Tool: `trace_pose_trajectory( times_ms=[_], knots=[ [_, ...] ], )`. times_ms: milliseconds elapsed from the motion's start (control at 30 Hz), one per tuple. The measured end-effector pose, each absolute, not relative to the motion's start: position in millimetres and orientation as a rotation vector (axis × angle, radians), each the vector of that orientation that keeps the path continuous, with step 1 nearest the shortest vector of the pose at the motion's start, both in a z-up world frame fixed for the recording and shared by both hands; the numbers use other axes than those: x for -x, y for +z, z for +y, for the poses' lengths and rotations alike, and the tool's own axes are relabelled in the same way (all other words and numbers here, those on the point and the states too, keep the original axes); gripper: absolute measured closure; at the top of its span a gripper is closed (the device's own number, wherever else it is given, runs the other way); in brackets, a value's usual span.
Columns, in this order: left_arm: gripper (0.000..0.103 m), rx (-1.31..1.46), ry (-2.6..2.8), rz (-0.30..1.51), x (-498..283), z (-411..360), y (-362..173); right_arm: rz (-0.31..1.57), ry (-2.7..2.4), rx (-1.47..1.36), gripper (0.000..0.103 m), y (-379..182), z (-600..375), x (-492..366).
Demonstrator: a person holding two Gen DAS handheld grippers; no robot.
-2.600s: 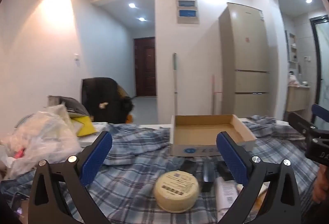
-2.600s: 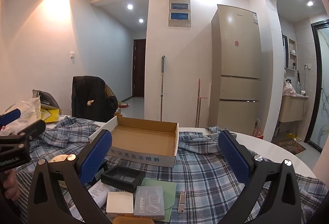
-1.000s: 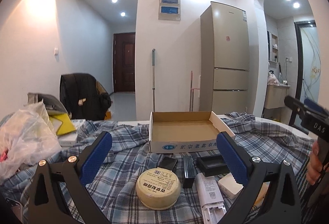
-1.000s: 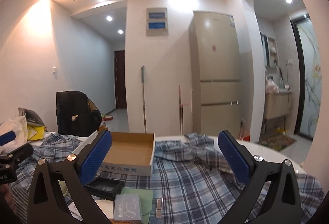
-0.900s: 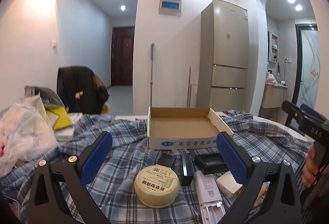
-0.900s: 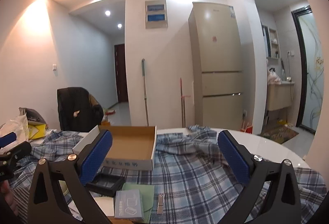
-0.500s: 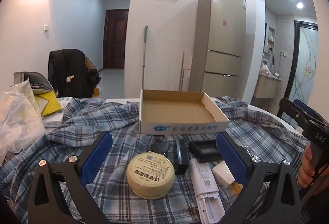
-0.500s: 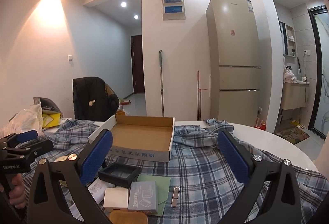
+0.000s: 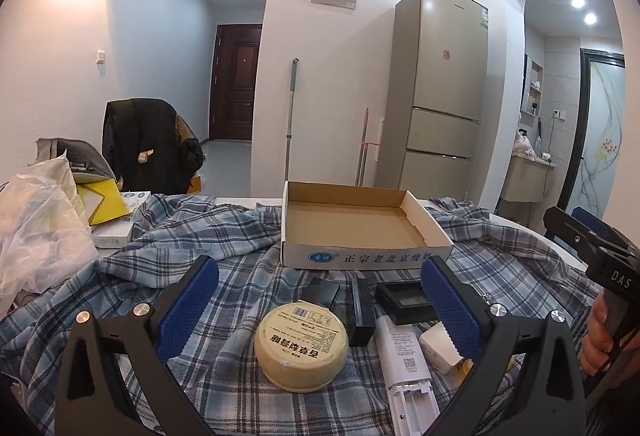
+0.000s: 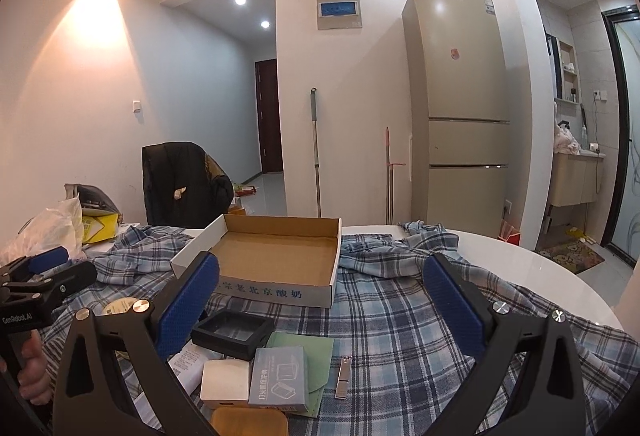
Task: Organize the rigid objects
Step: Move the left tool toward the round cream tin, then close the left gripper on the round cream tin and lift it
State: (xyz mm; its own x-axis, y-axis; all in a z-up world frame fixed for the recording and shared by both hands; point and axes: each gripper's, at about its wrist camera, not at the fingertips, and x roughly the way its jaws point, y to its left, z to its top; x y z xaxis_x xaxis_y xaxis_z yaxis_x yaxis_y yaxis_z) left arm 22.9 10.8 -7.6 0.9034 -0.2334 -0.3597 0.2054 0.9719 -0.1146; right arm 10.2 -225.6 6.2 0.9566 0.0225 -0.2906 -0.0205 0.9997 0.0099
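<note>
Left wrist view: left hand-held gripper (image 9: pixel 320 310) hangs over the desk w/ both blue fingers spread wide apart, nothing between them. Landmark = the cardboard box (image 9: pixel 362 228), open and empty, sitting on the plaid cloth (image 9: pixel 224 236). In front of the box, nearer the cam, is the round cream tin (image 9: pixel 301 340) w/ a label on its lid, framed by the two fingers but not touched. Just right of the tin: a black slim block (image 9: pixel 362 310), a white long box (image 9: pixel 404 348) and a black tray (image 9: pixel 404 300), all between the cardboard box and the cam. A small black flat thing (image 9: pixel 322 290) lies just in front of the box. Far left of the box is a plastic bag (image 9: pixel 36 224). Right edge: the right hand-held gripper (image 9: pixel 590 240) pokes in, well right of the box.

Right wrist view: right hand-held gripper (image 10: pixel 320 310) also wide open, holding nothing. Cardboard box (image 10: pixel 276 256) sits ahead, slightly left. In front of it: the black tray (image 10: pixel 232 332), a green sheet (image 10: pixel 308 352), a grey card box (image 10: pixel 278 376) on top of that sheet, a white square block (image 10: pixel 224 382) touching the grey one's left side, and nail clippers (image 10: pixel 344 376) just right of the sheet. Tan thing (image 10: pixel 250 422) at the bottom edge, can't tell what. Left hand-held gripper (image 10: pixel 40 276) shows far left of the box. Fridge (image 10: pixel 460 108) behind the box, across the room.
</note>
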Motion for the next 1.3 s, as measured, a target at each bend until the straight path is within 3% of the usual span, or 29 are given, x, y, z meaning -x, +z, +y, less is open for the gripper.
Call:
trace_pose_trajectory(
  times_ms=[600,1300],
  knots=[
    [0.0,0.062,-0.213,0.278,-6,10,2,0.286,0.014,0.018,0.001,9,-220,-6],
    [0.001,0.065,-0.343,0.742,-69,7,-43,0.272,0.019,0.064,0.001,9,-211,-4]
  ],
)
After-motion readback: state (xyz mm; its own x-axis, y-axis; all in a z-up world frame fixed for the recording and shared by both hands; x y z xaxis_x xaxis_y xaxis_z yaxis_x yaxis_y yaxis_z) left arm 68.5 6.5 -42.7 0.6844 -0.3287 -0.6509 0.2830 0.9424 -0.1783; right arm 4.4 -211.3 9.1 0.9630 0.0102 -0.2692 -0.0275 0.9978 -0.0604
